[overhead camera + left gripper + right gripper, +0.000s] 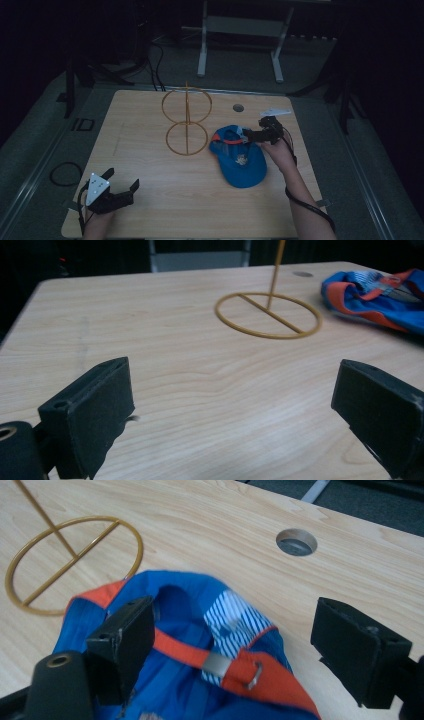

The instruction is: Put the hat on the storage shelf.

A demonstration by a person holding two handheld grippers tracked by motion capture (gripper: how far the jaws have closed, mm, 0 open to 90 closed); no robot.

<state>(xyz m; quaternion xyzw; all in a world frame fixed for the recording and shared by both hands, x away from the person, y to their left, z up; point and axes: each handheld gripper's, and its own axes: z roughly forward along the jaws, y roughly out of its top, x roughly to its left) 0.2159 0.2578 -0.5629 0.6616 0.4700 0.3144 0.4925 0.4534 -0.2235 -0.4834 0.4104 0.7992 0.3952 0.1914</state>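
Observation:
A blue cap (pixel 242 165) with an orange back strap (pixel 175 647) lies on the right half of the wooden table (pixel 150 170). My right gripper (pixel 250 134) is open at the cap's far edge. In the right gripper view its jaws straddle the strap and the striped inner lining, the left jaw resting on the blue cloth (pixel 180 587). A gold wire stand (pixel 187 120), with a flat base ring and an upright ring, is just left of the cap. My left gripper (pixel 122 179) stands open near the front left corner, holding nothing, low over bare wood (pixel 230 410).
A round cable hole (pixel 238 107) is in the tabletop behind the cap. A white-legged frame (pixel 240 30) stands on the floor beyond the table. A cable loop (pixel 65 173) lies on the floor at left. The stand's base ring (pixel 270 315) lies ahead of the left gripper.

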